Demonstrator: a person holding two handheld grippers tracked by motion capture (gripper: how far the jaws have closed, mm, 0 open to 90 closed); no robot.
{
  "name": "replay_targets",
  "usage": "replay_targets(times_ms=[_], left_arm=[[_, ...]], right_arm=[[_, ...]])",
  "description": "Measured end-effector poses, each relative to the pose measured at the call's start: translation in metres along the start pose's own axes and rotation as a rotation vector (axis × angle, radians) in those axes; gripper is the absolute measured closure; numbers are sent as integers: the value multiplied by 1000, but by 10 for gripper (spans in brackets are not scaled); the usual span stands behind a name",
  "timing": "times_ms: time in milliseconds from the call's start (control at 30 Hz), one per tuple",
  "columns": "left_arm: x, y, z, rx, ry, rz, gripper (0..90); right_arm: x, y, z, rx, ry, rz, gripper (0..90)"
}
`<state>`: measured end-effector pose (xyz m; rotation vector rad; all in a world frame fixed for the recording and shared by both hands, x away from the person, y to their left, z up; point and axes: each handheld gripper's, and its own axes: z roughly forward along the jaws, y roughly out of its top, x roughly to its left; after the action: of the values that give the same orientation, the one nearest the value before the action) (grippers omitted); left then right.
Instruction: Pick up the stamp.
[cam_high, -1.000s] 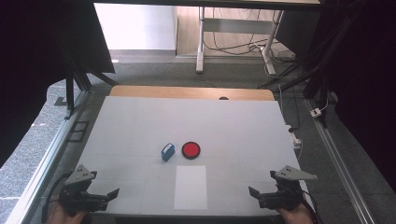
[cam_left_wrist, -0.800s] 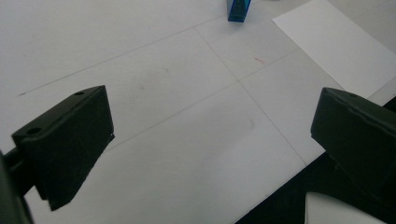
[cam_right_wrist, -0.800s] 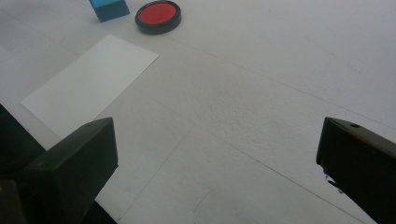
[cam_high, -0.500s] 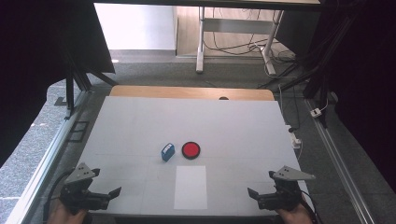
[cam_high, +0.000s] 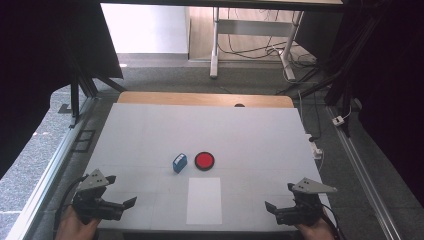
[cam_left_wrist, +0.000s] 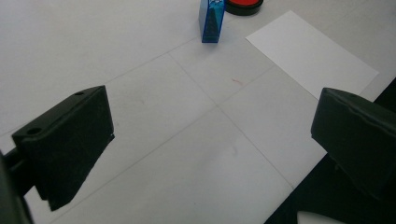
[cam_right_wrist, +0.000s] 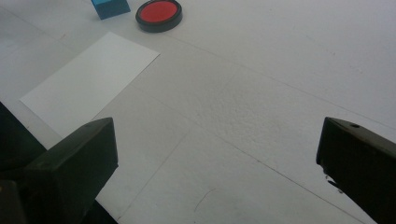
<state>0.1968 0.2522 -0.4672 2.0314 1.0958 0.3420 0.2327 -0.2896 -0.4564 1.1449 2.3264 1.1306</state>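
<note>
- the left gripper (cam_high: 131, 202) is hovering at the near left corner of the table (cam_high: 150, 130), its two blocky matte black jaws standing wide apart with nothing between them.
- the right gripper (cam_high: 269, 206) is hovering at the near right corner, its jaws likewise spread wide and holding nothing.
- a small blue block (cam_high: 179, 163) is standing near the middle of the table; in the left gripper view it is looking like glossy, see-through plastic (cam_left_wrist: 211, 21), perhaps a stamp, though that is hard to tell.
- a round ink pad (cam_high: 204, 160) is lying just beside the block, flat, with a red face inside a black rim.
- a plain white sheet of paper (cam_high: 204, 200) is lying flat and rectangular, near the front edge, between the two grippers.
- the table top is showing a pale, faintly grainy surface crossed by thin straight lines.
</note>
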Motion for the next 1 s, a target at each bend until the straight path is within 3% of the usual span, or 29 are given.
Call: replay_targets(times_ms=[500, 1000], left_arm=[[-5, 16, 16, -15, 1, 53, 0], [-3, 33, 37, -22, -21, 64, 0]], right_arm=[[0, 0, 0, 0, 1, -2, 0], [0, 0, 0, 1, 3, 0, 0]])
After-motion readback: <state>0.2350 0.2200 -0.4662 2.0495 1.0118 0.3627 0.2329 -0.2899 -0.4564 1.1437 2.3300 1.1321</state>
